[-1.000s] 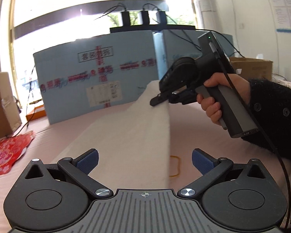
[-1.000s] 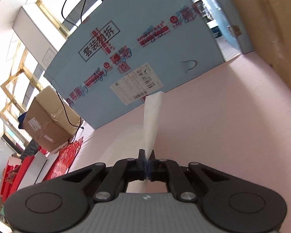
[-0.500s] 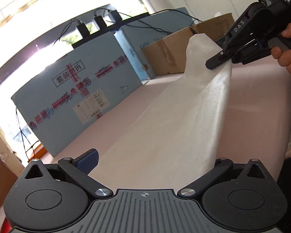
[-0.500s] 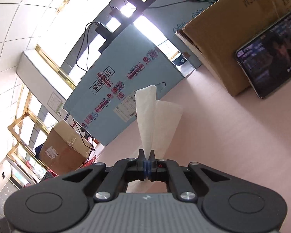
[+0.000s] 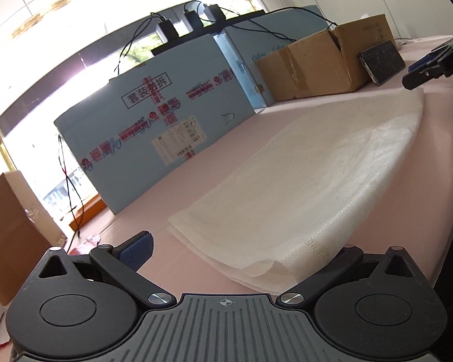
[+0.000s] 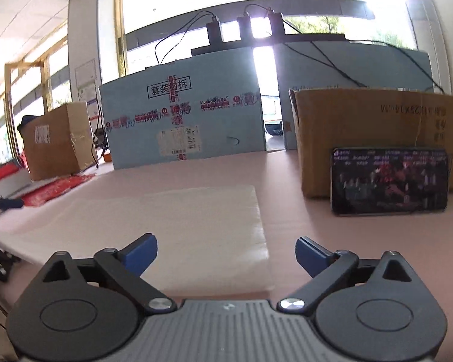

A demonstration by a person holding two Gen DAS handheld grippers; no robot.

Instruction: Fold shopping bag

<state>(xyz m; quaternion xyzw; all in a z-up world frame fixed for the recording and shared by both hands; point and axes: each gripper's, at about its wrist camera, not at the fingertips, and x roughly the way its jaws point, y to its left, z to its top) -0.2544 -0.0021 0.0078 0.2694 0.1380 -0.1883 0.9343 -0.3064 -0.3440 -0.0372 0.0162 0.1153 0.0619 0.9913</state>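
Right claw: jaws opening, blue pads spread wide, nothing pinched. Near edge of the shopping bag lies between and just ahead of the pads, pads clear of it.

Left claw: wide open, left pad visible, right pad hidden under the bag's near corner. Holds nothing. Bag corner drapes over the right finger; layered edges visible there, top layer slightly puffed.

Bag: white woven fabric, folded over on itself, lying flat on the pink worktop. In the left wrist view it runs from the left claw out toward the right claw, which hovers just past its far corner, apart from the fabric.

Beyond the bag, on the worktop: phone with lit screen, landscape, leaning against a brown cardboard box, right of the bag. Behind, large light-blue carton with red and black print and a shipping label. Far left: another cardboard box and red items. Bright windows behind, cables and black adapters on top of the cartons.
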